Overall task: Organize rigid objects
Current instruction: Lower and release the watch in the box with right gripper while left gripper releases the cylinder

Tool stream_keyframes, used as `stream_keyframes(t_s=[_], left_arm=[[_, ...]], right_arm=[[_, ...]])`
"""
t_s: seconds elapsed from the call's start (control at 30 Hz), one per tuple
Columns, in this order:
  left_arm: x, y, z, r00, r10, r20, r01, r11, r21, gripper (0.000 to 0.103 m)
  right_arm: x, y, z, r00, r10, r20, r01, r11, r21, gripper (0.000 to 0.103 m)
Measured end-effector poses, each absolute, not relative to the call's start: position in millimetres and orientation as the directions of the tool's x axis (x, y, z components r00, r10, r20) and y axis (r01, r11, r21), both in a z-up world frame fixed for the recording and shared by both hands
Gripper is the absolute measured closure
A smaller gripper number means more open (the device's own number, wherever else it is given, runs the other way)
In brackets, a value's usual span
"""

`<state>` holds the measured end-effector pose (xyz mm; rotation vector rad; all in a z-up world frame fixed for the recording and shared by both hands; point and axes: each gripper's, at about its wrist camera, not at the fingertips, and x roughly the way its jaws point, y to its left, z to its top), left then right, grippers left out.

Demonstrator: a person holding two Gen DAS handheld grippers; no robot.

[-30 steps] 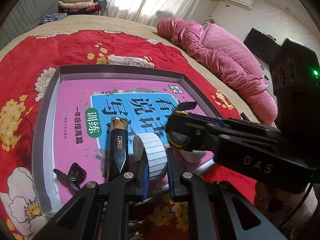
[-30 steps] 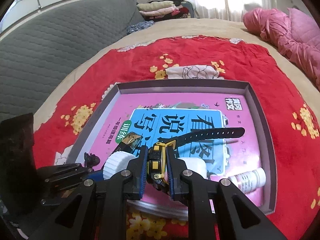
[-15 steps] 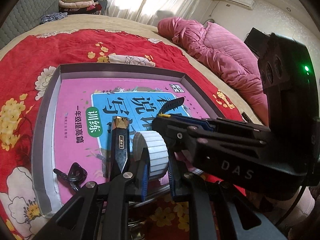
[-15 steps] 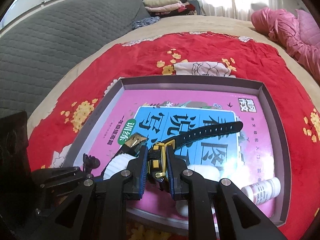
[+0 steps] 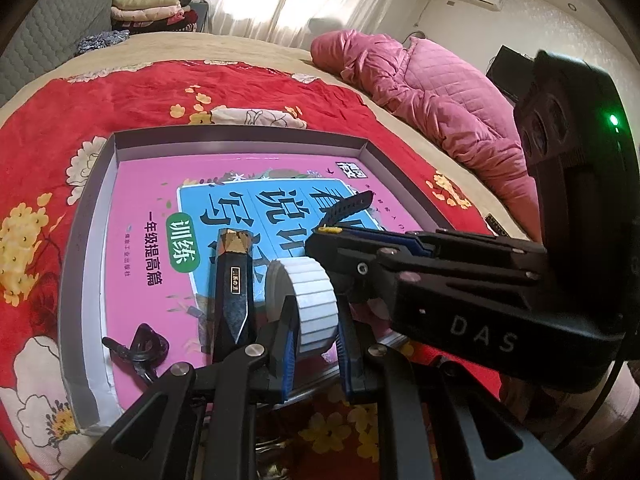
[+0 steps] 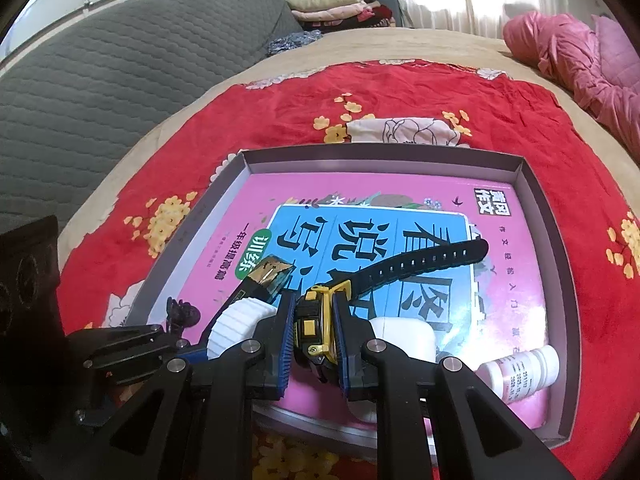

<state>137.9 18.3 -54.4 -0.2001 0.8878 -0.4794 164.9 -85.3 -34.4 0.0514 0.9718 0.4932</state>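
Bedroom setting: red flowered blanket (image 6: 420,92) spread over a bed, with a shallow grey tray (image 6: 384,162) on it and a pink book (image 6: 400,188) covering the tray floor. Left gripper (image 5: 314,344) is closed on a ribbed white cap (image 5: 312,300) at the tray's near edge; beside it lie a black and gold lighter (image 5: 232,280) and, toward the near left corner, a black clip (image 5: 140,346). Right gripper (image 6: 314,344) is clamped on a yellow and black watch (image 6: 314,328), whose strap (image 6: 424,260) reaches out over the middle of the book. A white jar (image 6: 404,340) sits just right of that gripper and a small pill bottle (image 6: 520,370) lies in the near right corner. Whether cap or watch is resting on the book or held clear cannot be told. Judgement: placing step, both items being brought into the tray. Next move calls for a free spot on the book, a low set-down, then opening without nudging the lighter or jar.
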Motion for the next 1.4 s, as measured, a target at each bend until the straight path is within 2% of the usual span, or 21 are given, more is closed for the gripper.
stream_keyframes(t_s=[0.5, 0.77, 0.83, 1.0, 1.07, 1.13, 1.4], left_arm=[[140.4, 16.5, -57.5, 0.533, -0.454, -0.714, 0.314, 0.890, -0.331, 0.084], [140.7, 15.9, -57.2, 0.536, -0.433, -0.725, 0.298, 0.900, -0.318, 0.084], [140.4, 16.1, -56.4, 0.536, -0.423, -0.730, 0.295, 0.905, -0.308, 0.084], [135.8, 16.0, -52.2, 0.546, -0.393, -0.739, 0.288, 0.917, -0.275, 0.078], [130.0, 16.6, -48.0, 0.554, -0.383, -0.739, 0.290, 0.921, -0.259, 0.072], [122.8, 17.4, -43.4, 0.565, -0.377, -0.734, 0.293, 0.923, -0.248, 0.061], [99.3, 27.4, -27.0, 0.588, -0.360, -0.724, 0.274, 0.931, -0.240, 0.058]], right_arm=[[161.3, -97.6, -38.0, 0.438, 0.466, -0.768, -0.351, 0.876, 0.332, 0.081], [150.3, -103.1, -30.2, 0.454, 0.474, -0.755, -0.361, 0.872, 0.330, 0.069], [145.5, -106.4, -23.3, 0.474, 0.469, -0.745, -0.365, 0.875, 0.318, 0.056], [125.1, -121.9, -1.2, 0.529, 0.453, -0.717, -0.371, 0.884, 0.284, 0.048], [114.7, -129.8, 5.0, 0.540, 0.450, -0.711, -0.373, 0.885, 0.277, 0.046], [103.0, -136.9, 8.3, 0.541, 0.453, -0.709, -0.376, 0.884, 0.278, 0.044], [59.6, -145.0, -3.8, 0.489, 0.427, -0.761, -0.421, 0.879, 0.222, 0.042]])
